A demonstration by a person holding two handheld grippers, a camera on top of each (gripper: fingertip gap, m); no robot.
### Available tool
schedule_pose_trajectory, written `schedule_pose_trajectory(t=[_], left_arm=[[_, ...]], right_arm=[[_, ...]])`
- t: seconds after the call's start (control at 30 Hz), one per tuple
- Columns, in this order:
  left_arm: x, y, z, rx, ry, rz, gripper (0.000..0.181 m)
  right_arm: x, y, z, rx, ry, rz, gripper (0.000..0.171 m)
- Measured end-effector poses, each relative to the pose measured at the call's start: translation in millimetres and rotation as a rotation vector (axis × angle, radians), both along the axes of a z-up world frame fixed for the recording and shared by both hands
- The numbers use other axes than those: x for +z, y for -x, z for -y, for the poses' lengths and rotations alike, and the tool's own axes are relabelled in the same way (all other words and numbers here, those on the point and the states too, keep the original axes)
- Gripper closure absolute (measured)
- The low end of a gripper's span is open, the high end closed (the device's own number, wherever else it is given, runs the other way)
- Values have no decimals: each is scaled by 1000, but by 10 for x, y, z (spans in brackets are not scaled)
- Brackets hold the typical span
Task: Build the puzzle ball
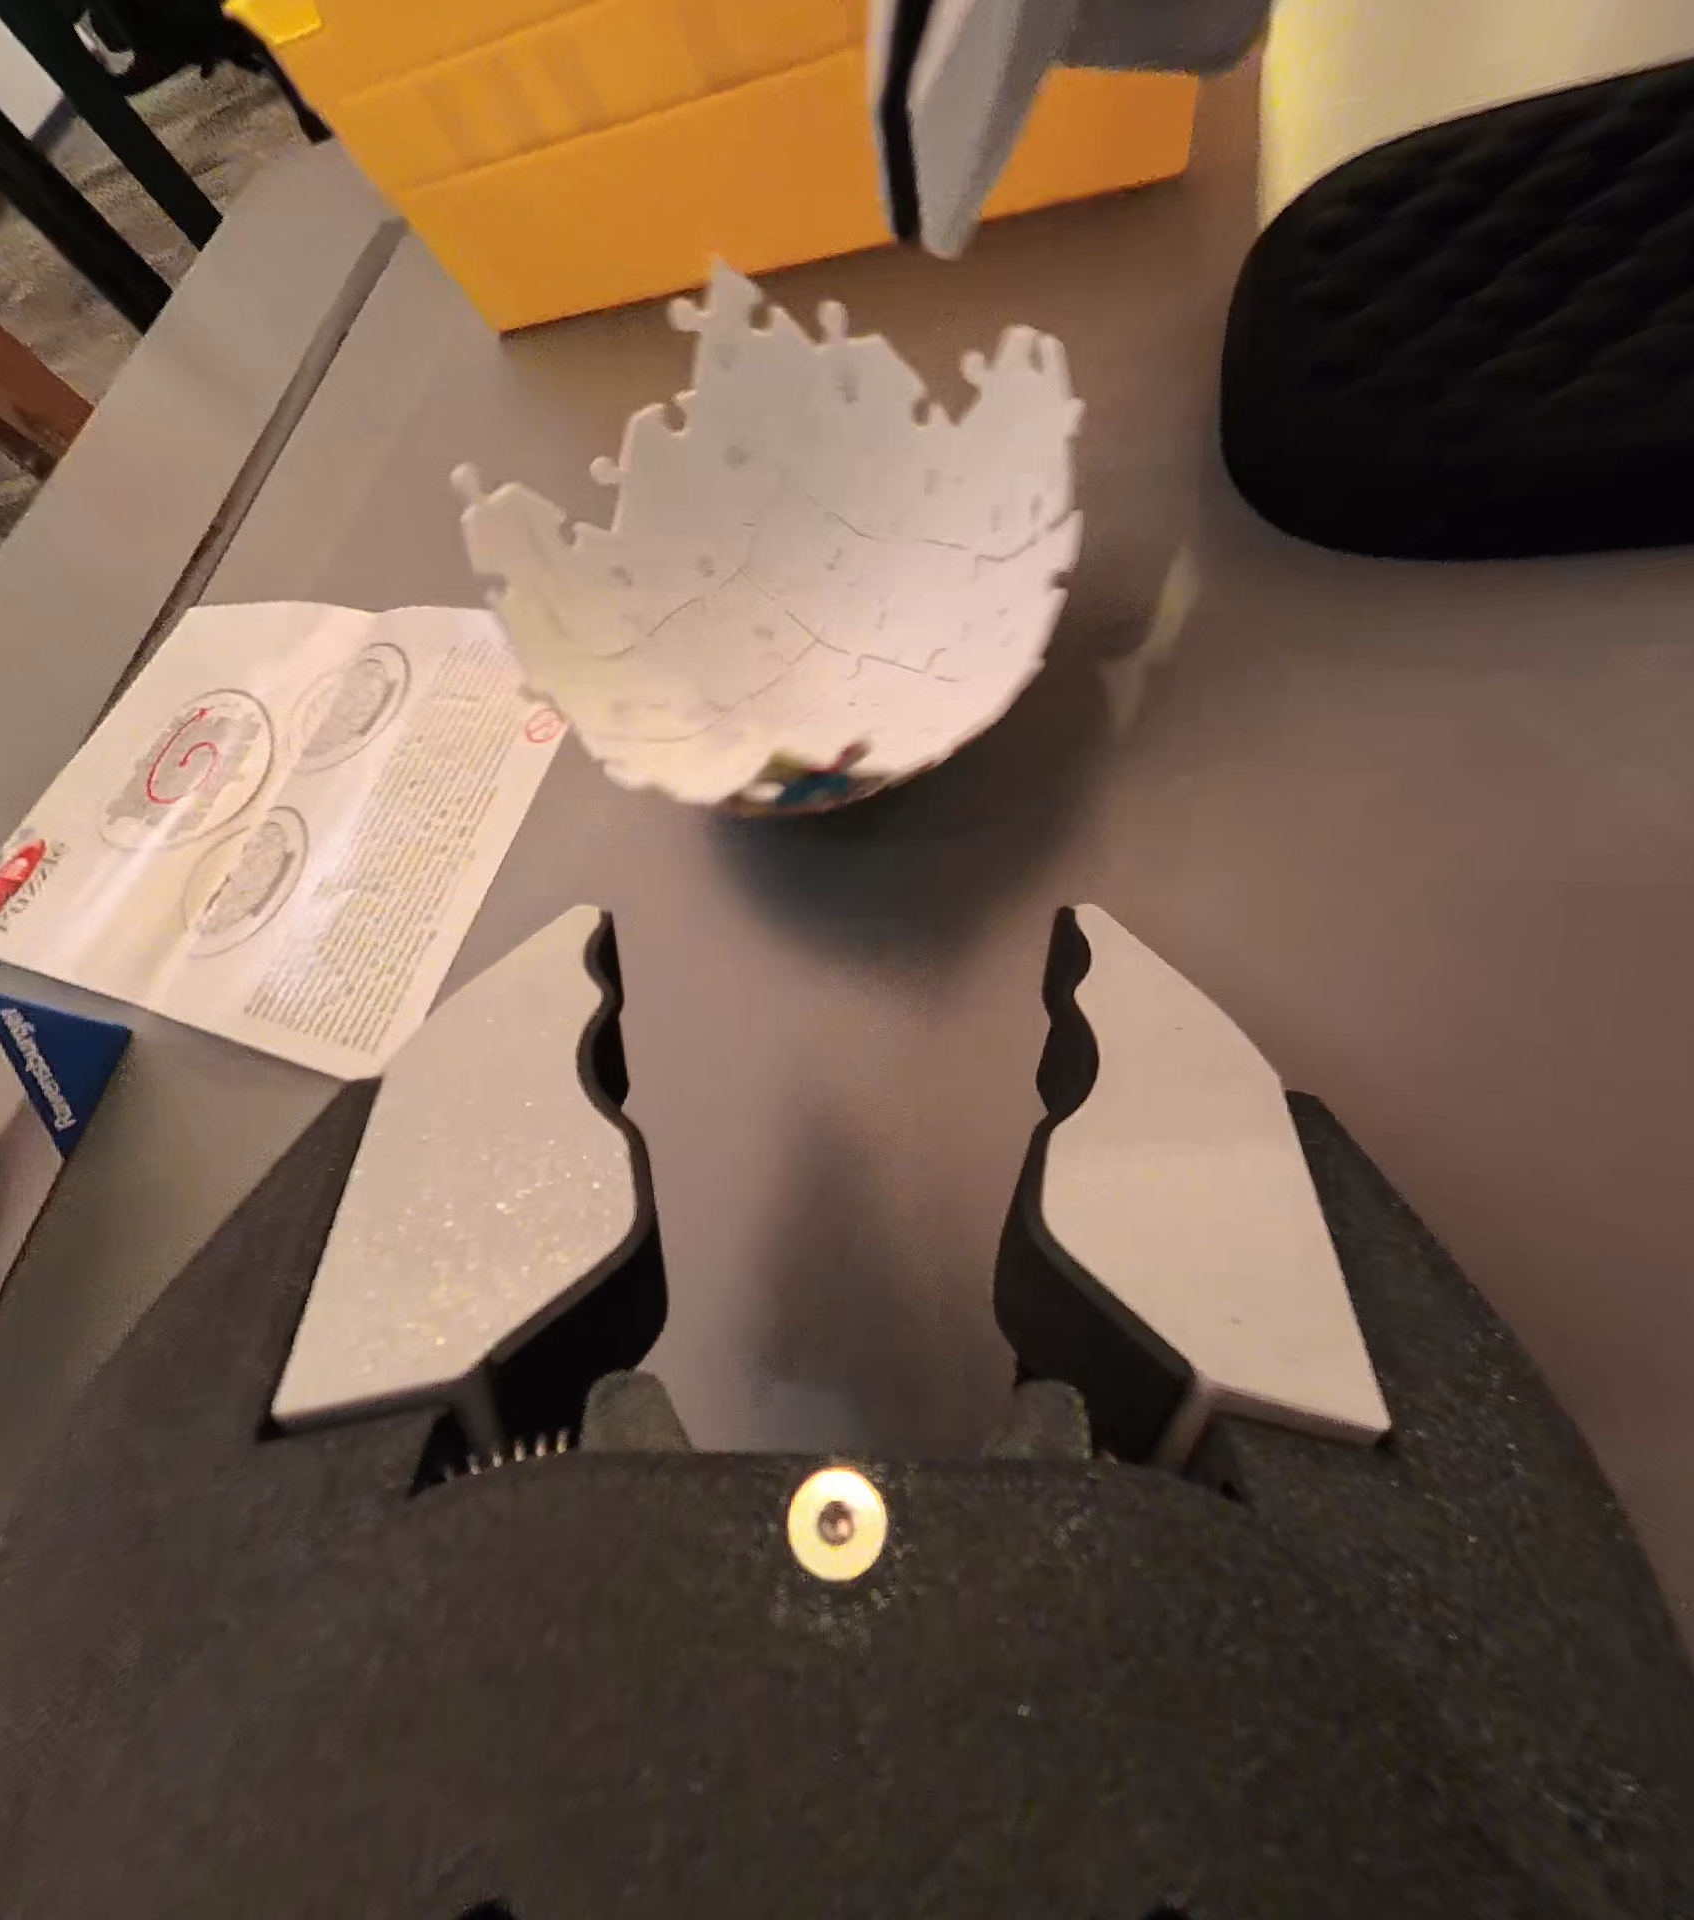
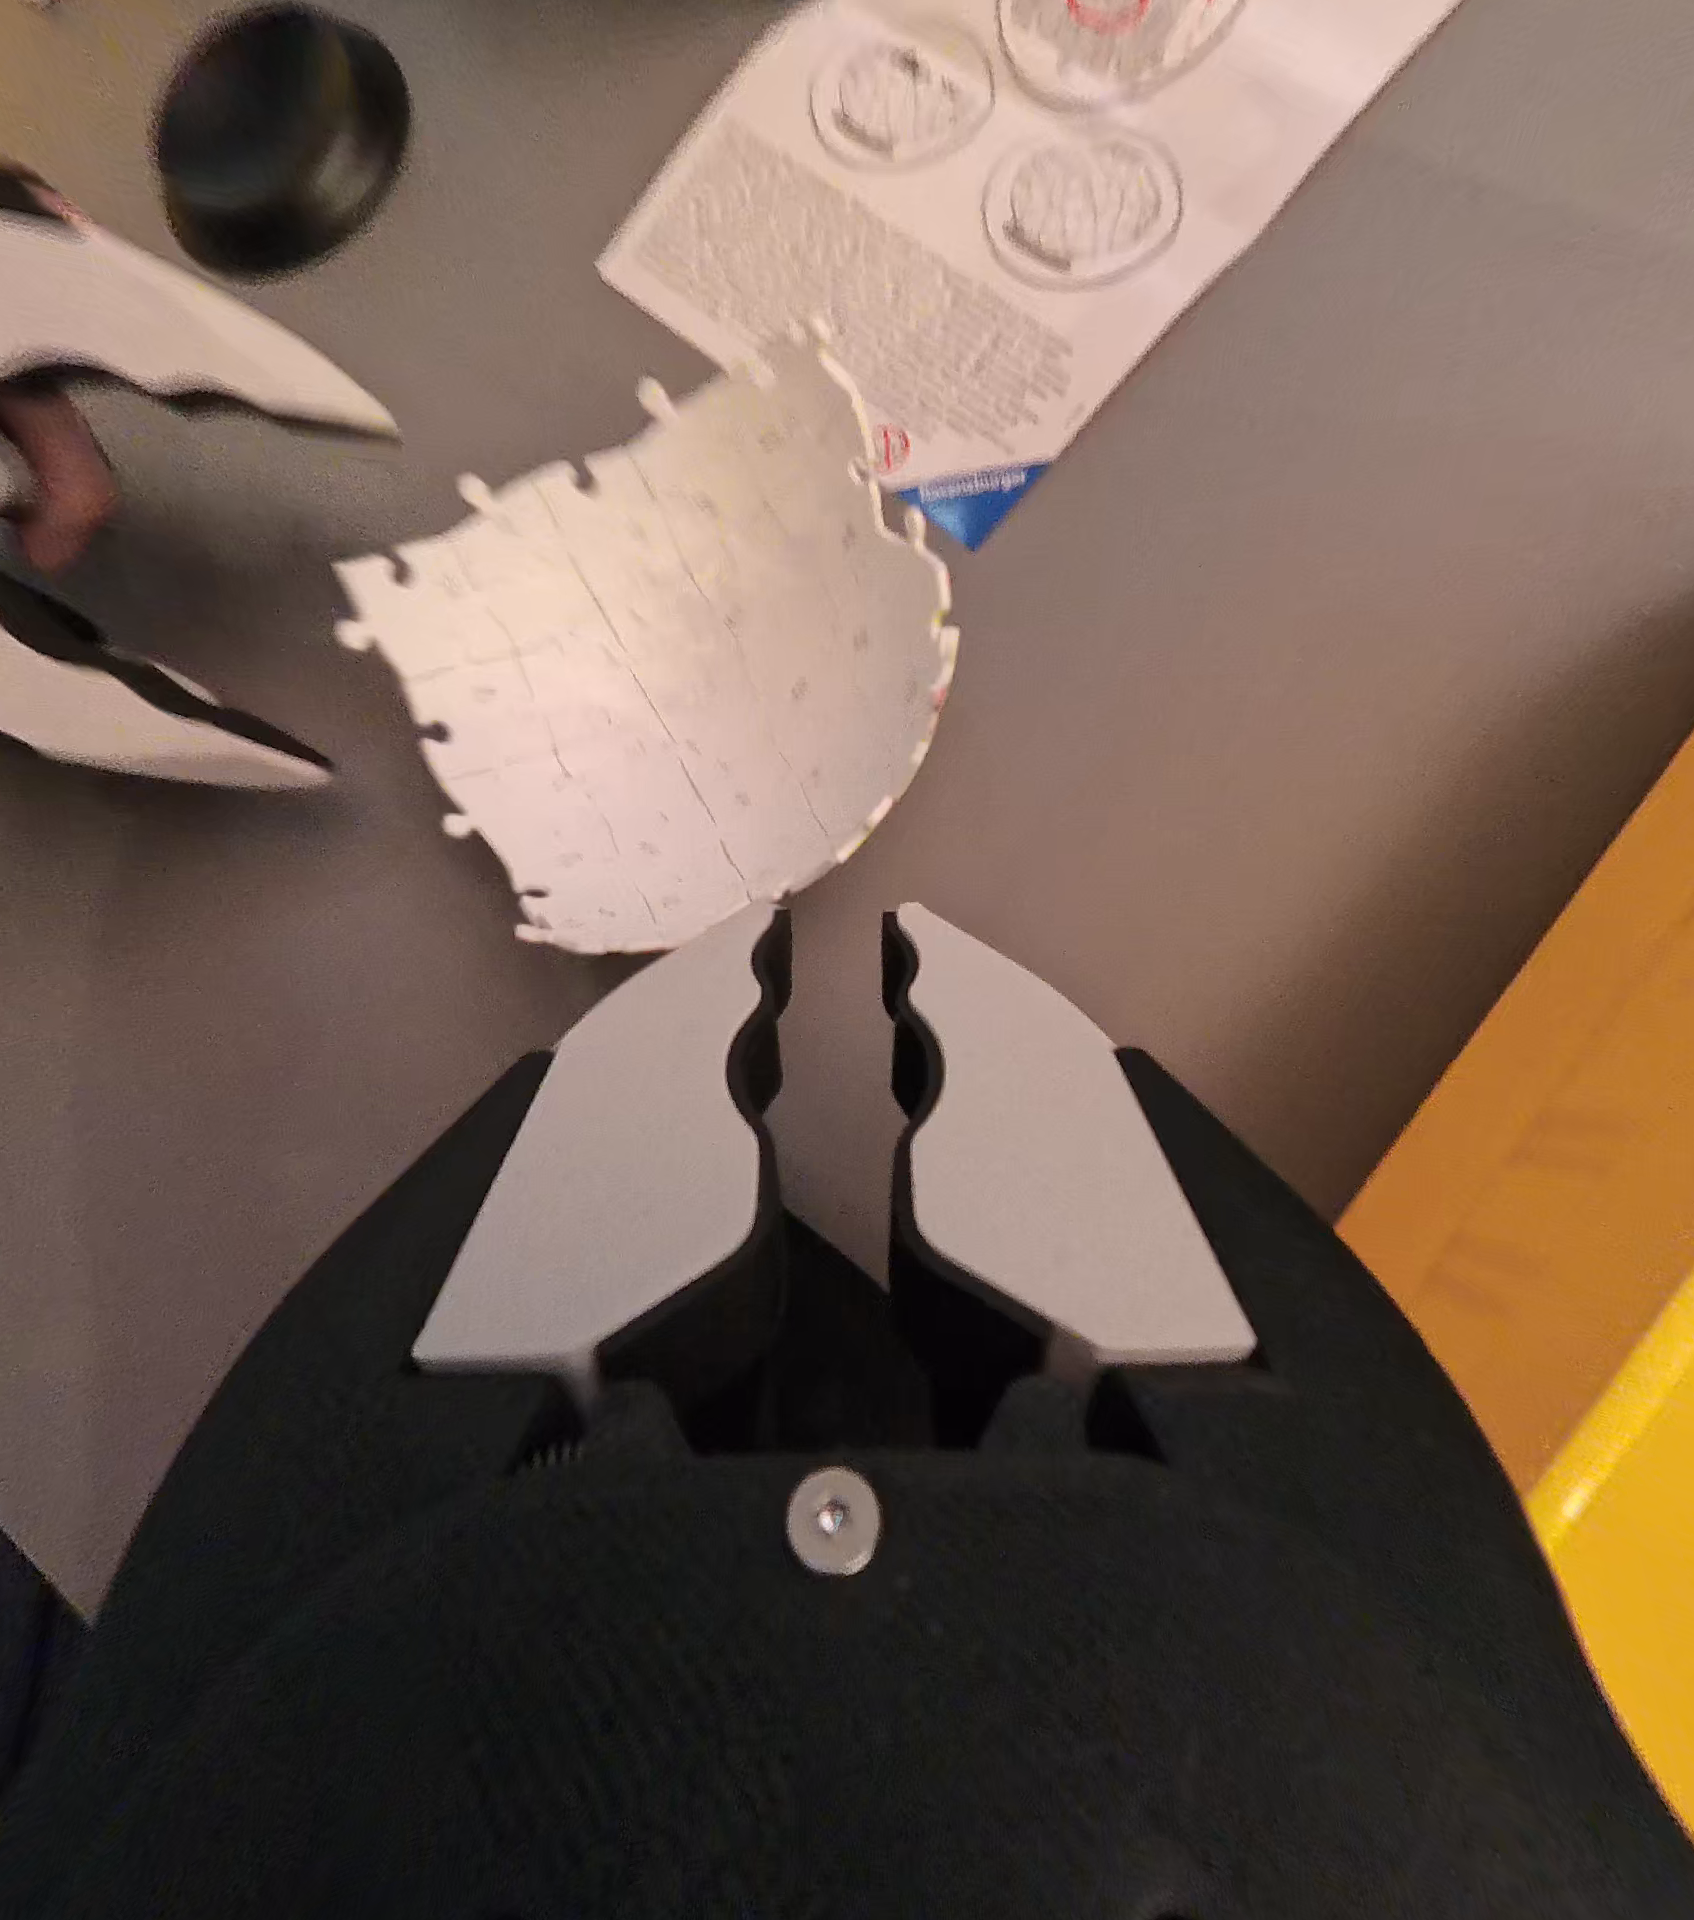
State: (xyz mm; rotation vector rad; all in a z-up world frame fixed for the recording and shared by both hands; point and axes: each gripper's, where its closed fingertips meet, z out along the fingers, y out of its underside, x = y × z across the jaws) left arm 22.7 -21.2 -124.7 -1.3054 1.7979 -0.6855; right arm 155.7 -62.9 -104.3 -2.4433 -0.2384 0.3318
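We have the half-built puzzle ball (image 1: 781, 582) resting on the grey table (image 1: 1238, 935) as an open bowl, white inside up, with a little of its coloured outer face showing at the near bottom edge. It sits roughly mid-table, free of both tools, and its jagged rim of tabs and notches is where further pieces would go.

Our left gripper (image 1: 832, 935) hangs near the bowl with its jaws wide apart and nothing between them — we judge it is placed to steady the shell. Our right gripper (image 2: 838, 925) comes at the bowl from the opposite side, its tips just beside the rim; the jaws stand a narrow gap apart, and we see no piece held in that gap. In the left wrist view only one of its fingers shows, at the far top edge.

The instruction sheet (image 1: 282, 821) lies flat to the left of the bowl, presumably kept open for reference. The yellow box (image 1: 718, 156) stands on the far side, and a black padded object (image 1: 1549, 312) sits at the far right. A dark round object (image 2: 282, 135) rests on the table too — we cannot tell what it is.

We see no loose pieces on the table.
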Motion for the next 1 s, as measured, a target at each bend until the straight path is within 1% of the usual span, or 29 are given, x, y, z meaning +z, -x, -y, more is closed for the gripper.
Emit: schedule_pose_trajectory(t=[0.07,0.13,0.2,0.23,0.3,0.33,0.4,0.47,0.63,0.7,0.8,0.83,0.87,1.0], left_arm=[[63,24,-55,8,39,18,104],[129,18,-108,5,130,52,104],[248,-38,-186,14,317,111,104],[331,-72,-251,25,415,152,104],[470,-129,-448,70,560,220,106],[533,-153,-514,71,627,246,106],[639,-200,-551,13,756,282,107],[637,-266,-577,-23,836,270,107],[385,-472,-497,-48,939,107,105],[249,-552,-502,10,930,48,107],[81,-592,-436,45,954,-59,110],[51,-598,-407,43,956,-79,110],[36,-604,-394,45,952,-86,116],[54,-594,-335,53,951,-94,118]], right_arm=[[-90,-58,65,-13,68,81,154],[-141,-47,153,-3,112,113,153],[-148,12,212,-1,120,79,149],[-134,48,222,-11,110,43,145],[-111,111,236,-26,88,-16,137],[-111,134,241,-18,72,-13,134],[-146,174,253,25,44,46,132],[-206,205,246,64,28,113,130],[-351,218,180,133,34,207,130],[-354,212,128,148,9,215,130],[-363,200,73,169,-9,225,131],[-375,194,62,173,-4,229,131],[-387,192,53,180,-1,234,131],[-403,252,15,218,-6,228,132]])
